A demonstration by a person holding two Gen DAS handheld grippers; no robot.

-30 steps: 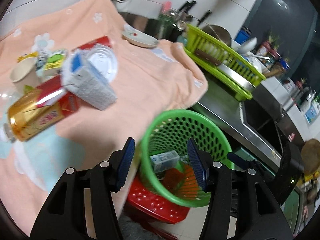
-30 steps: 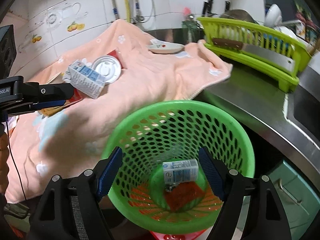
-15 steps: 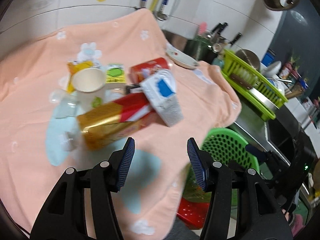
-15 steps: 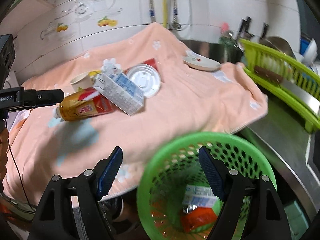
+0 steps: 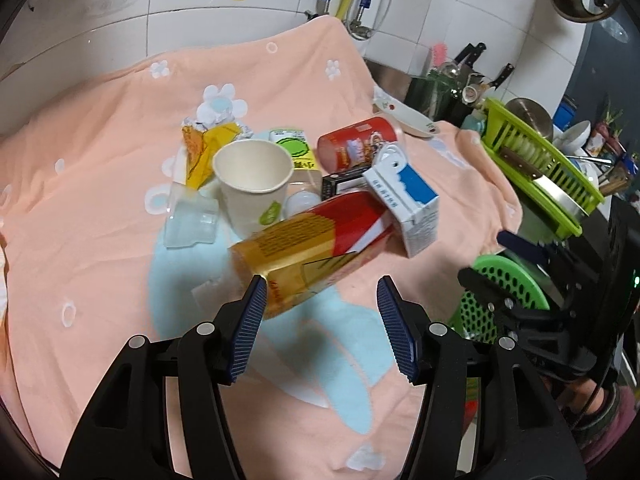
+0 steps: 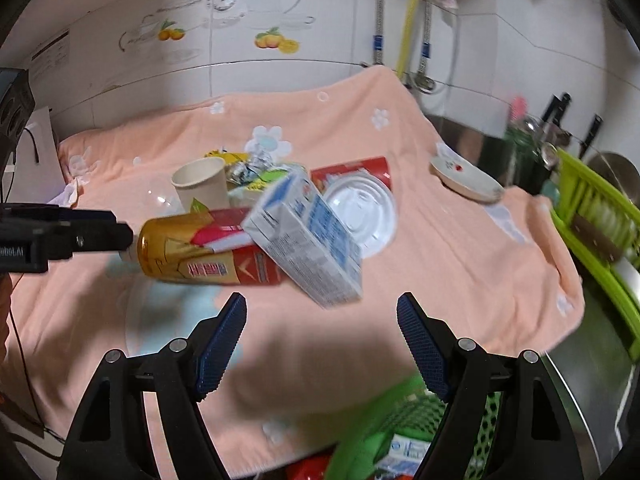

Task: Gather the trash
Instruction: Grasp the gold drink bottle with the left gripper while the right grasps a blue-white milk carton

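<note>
Left gripper (image 5: 320,312) jaws opening, empty, bottle (image 5: 308,256) just ahead, right gripper (image 6: 322,336) spread, empty (bare towel (image 6: 440,280) below), basket (image 5: 500,300) past towel edge.

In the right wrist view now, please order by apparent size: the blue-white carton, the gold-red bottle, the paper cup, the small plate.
1. Gold-red bottle and blue-white carton: they look about alike, and the carton hides part of the bottle, so I do not rank them.
2. Small plate.
3. Paper cup.
The plate and cup lie farther away, which shrinks them.
</note>
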